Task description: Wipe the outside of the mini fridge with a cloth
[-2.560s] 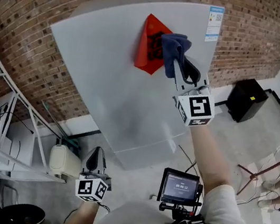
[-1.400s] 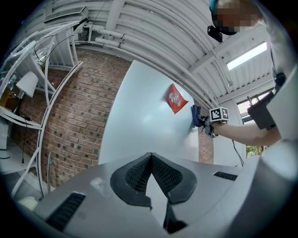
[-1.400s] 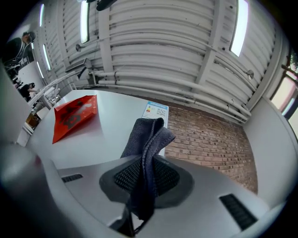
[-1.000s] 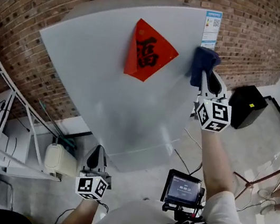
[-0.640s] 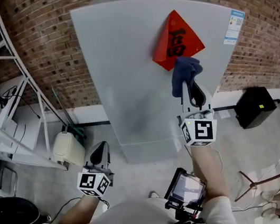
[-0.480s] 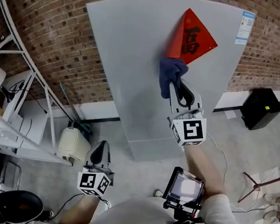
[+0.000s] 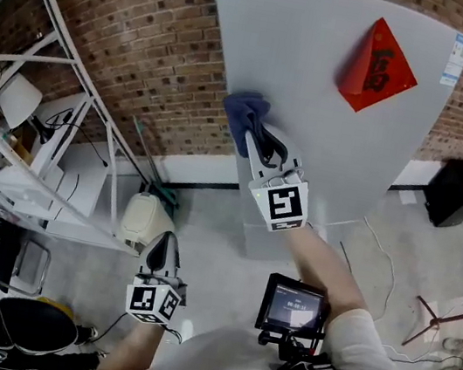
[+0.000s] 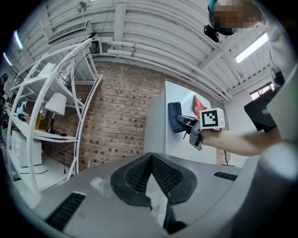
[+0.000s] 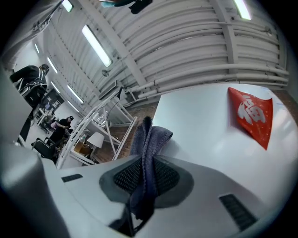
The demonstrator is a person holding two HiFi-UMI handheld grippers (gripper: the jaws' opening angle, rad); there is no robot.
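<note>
The grey-white fridge (image 7: pixel 319 89) stands against a brick wall, with a red diamond sticker (image 7: pixel 377 66) high on its door. My right gripper (image 7: pixel 254 131) is shut on a dark blue cloth (image 7: pixel 244 115) and presses it against the door's left part, near the left edge. In the right gripper view the cloth (image 9: pixel 146 144) runs up between the jaws onto the fridge door (image 9: pixel 209 135), and the red sticker (image 9: pixel 251 116) is off to the right. My left gripper (image 7: pixel 162 252) hangs low, away from the fridge, shut with nothing in it. Its own view shows the right gripper's cloth (image 8: pixel 174 117) against the fridge (image 8: pixel 186 125).
A white metal shelf rack (image 7: pixel 37 128) with lamps and boxes stands left of the fridge. A cream canister (image 7: pixel 144 219) sits on the floor by the wall. A black box (image 7: pixel 456 193) is at the right. A small screen (image 7: pixel 292 306) hangs at the person's chest.
My right gripper has swept the cloth across the door from the right side by the sticker to the left edge and lower. The left gripper has stayed low.
</note>
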